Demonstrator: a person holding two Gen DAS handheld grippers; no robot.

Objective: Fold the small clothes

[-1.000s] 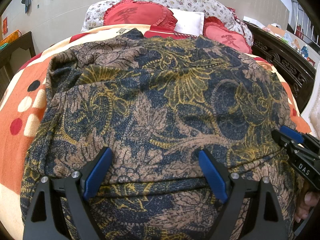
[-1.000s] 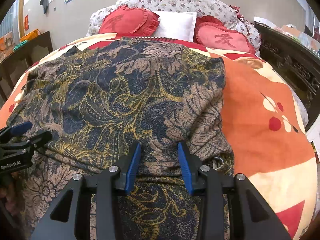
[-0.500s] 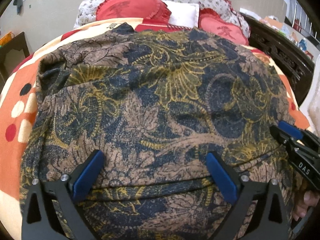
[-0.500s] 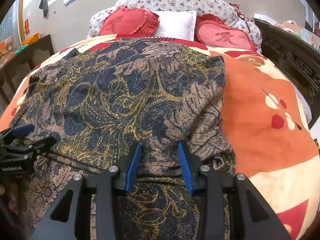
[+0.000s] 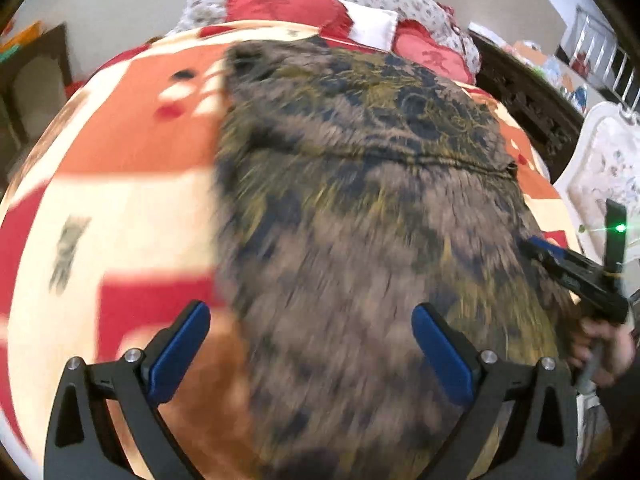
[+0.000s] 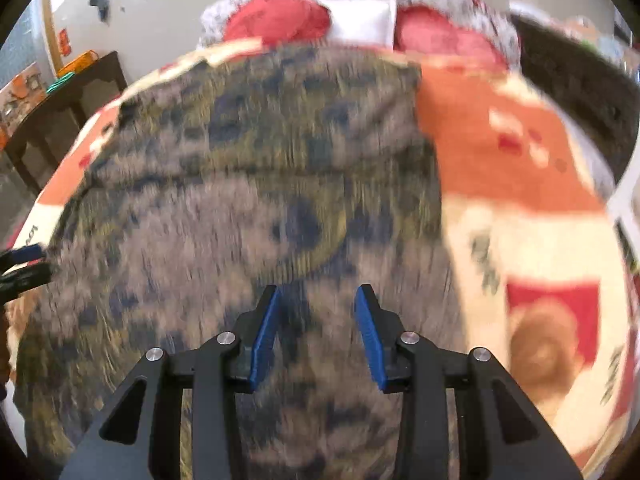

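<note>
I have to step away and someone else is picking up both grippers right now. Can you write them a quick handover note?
Left gripper: open wide, holding nothing, over the patterned garment's left edge.
Right gripper: partly open over the garment's near end; frames too blurred to tell if cloth is pinched.
Garment: on the orange bedspread, with one crosswise fold edge showing.
Done: apparently a first fold.
Left: probably further folds, then tidying.

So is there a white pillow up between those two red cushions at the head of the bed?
Yes, a white pillow sits between the two red cushions at the far end of the bed, in the right wrist view.
</note>
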